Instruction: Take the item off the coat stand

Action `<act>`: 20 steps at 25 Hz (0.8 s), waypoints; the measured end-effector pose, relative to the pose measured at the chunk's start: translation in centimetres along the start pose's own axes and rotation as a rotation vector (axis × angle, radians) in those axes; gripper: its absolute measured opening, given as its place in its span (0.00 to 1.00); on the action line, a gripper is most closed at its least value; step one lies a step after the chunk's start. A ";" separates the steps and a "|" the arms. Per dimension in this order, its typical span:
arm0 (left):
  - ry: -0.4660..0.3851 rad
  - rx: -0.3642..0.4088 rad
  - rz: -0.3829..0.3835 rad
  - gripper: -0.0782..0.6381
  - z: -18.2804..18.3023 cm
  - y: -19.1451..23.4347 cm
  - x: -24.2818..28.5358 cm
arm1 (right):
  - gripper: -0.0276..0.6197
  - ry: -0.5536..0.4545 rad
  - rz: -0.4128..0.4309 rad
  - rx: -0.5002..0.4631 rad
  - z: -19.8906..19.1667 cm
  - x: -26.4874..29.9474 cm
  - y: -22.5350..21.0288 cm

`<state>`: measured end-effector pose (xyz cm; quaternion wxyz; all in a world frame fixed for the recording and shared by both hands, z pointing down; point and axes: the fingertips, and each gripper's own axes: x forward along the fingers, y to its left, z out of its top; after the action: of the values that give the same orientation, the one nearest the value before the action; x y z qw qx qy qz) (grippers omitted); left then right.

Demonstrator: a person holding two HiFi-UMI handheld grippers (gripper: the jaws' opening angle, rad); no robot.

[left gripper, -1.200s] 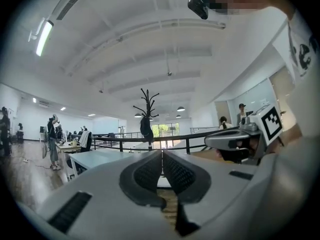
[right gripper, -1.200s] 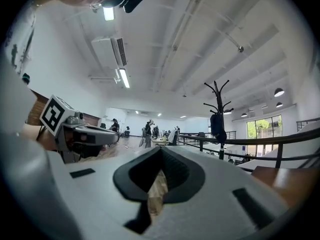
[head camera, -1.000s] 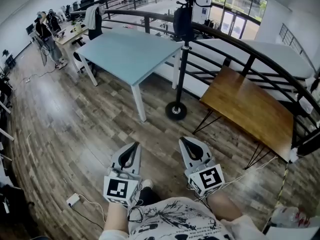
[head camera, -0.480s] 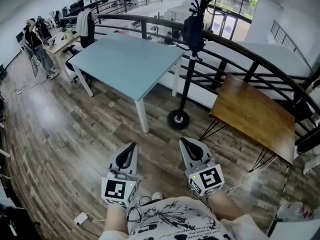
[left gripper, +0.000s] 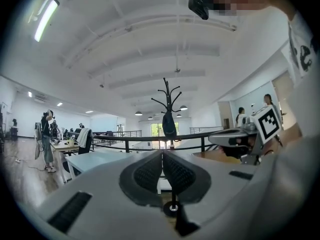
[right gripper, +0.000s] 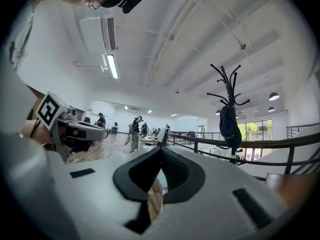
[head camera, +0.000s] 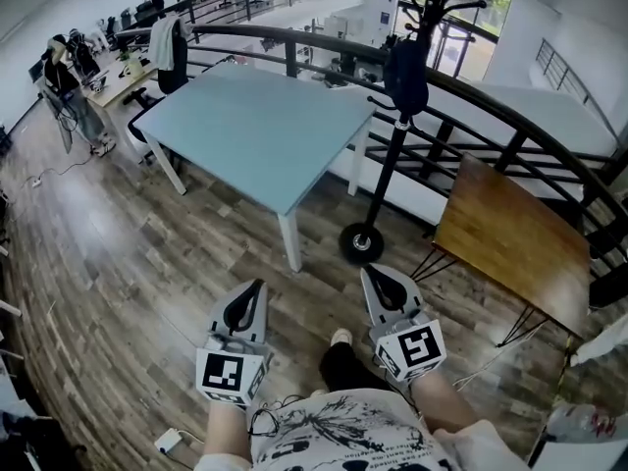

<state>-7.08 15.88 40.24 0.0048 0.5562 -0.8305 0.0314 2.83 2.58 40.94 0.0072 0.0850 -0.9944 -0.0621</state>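
Observation:
A black coat stand point(head camera: 388, 155) rises from a round base on the wood floor, beside the railing. A dark bag point(head camera: 406, 75) hangs from its upper hooks; it also shows as the dark bag point(left gripper: 169, 125) in the left gripper view and as the dark bag point(right gripper: 229, 124) in the right gripper view. My left gripper point(head camera: 257, 287) and right gripper point(head camera: 374, 275) are held low, well short of the stand, both shut and holding nothing.
A light blue table point(head camera: 254, 130) stands left of the stand. A brown wooden table point(head camera: 521, 243) is at the right. A curved black railing point(head camera: 510, 116) runs behind the stand. People and desks point(head camera: 74, 72) are far left. A white charger point(head camera: 168, 441) with cable lies on the floor.
The view has shifted: the coat stand and tables sit further right in the head view. A dark shoe now shows between the grippers. Both grippers stay shut.

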 end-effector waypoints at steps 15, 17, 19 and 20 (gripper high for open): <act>-0.043 0.031 0.032 0.12 2.4 7.2 24.0 | 0.03 -0.041 0.053 -0.015 -1.7 19.4 -15.6; -0.043 0.036 0.011 0.12 1.7 7.1 27.5 | 0.03 -0.048 0.033 -0.031 -2.6 21.1 -18.3; -0.044 0.044 -0.015 0.12 1.5 6.8 30.6 | 0.03 -0.052 0.007 -0.032 -3.1 22.5 -20.9; -0.045 0.048 -0.031 0.12 1.5 6.6 32.0 | 0.03 -0.053 -0.009 -0.030 -3.2 23.1 -22.1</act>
<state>-25.29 -11.23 39.80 -0.0267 0.5695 -0.8206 0.0388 -16.13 -23.39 41.48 -0.0181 0.0876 -0.9928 -0.0793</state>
